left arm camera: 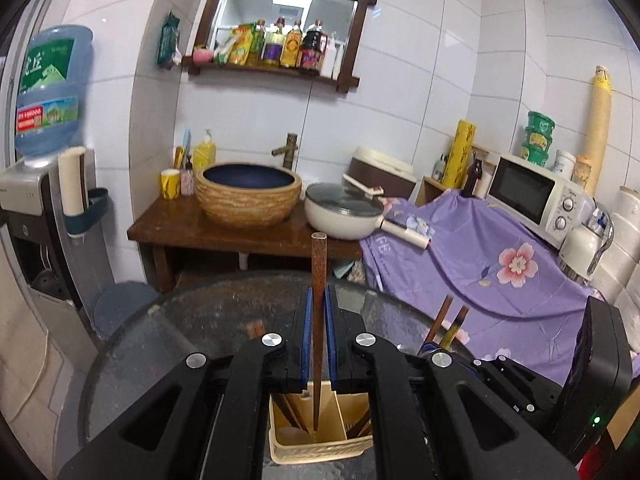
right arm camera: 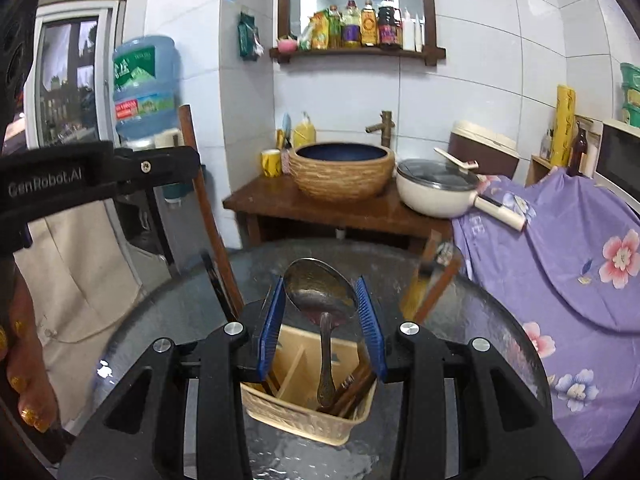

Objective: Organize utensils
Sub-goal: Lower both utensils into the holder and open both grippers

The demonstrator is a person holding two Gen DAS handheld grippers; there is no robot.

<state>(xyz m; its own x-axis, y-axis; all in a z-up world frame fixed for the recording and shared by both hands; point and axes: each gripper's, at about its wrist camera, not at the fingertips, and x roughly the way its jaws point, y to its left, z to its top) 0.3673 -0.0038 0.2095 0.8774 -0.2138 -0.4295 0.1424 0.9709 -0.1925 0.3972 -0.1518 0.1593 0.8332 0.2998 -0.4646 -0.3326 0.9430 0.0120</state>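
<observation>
The left claw is pressed nearly together, pinching a wooden chopstick upright, its lower tip down inside the beige holder. The right claw stands wider, its blue pads against the bowl of a metal spoon whose handle reaches into the holder's right compartment among more chopsticks. The holder sits near the front of the round glass table, whose far rim lies bare. Both claws' bodies hide the holder's sides.

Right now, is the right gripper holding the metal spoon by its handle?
No. The right gripper grips the metal spoon at its bowl, with the handle hanging down into the beige utensil caddy.
</observation>
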